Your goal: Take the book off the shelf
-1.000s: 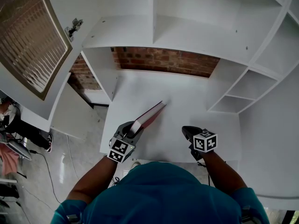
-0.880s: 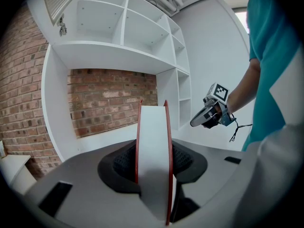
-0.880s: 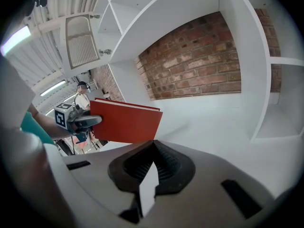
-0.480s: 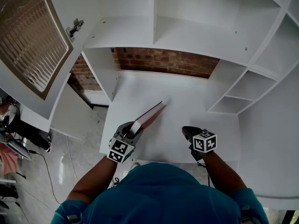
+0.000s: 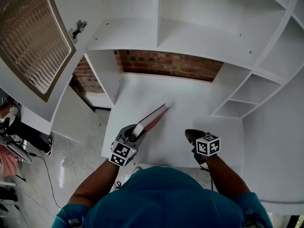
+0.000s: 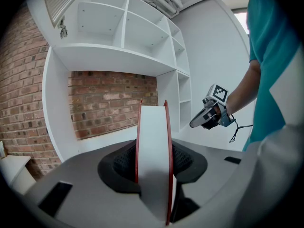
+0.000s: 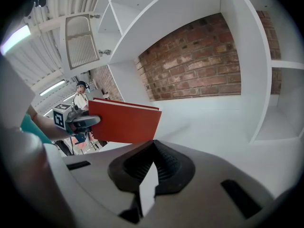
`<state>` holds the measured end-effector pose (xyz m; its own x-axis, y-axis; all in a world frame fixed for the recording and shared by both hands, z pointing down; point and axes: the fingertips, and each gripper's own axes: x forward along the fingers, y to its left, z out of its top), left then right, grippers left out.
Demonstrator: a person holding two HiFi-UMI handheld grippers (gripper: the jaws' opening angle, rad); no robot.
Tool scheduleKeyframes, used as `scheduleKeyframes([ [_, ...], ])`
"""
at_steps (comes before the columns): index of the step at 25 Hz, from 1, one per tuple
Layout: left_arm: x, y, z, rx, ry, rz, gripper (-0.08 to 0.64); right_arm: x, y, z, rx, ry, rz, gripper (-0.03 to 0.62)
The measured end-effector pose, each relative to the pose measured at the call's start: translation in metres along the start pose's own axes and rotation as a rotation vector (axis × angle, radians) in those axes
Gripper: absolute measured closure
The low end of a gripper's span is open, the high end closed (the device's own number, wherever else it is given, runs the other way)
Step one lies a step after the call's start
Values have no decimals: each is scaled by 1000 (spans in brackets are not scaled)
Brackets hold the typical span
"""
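Observation:
A red-covered book with white pages stands on edge in the air above the white desk surface, and my left gripper is shut on its near end. In the left gripper view the book fills the gap between the black pads. My right gripper hovers to the right of the book, apart from it, shut with nothing in it. From the right gripper view the book's red cover shows side-on at the left, with the left gripper clamped on it.
White shelving runs above the desk, backed by a brick wall. Open cubbies stand at the right. A cabinet door with a woven panel hangs open at upper left. A person stands far off beyond the desk's left end.

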<state>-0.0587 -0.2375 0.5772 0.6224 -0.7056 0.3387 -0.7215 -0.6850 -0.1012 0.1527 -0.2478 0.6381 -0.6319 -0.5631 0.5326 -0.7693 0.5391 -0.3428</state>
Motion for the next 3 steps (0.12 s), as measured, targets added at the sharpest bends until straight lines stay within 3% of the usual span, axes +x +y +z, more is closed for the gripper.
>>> scheduleKeyframes([
  [3,0,1,1,-2,-4,1,388,1,0,2,0,-2,2,572],
])
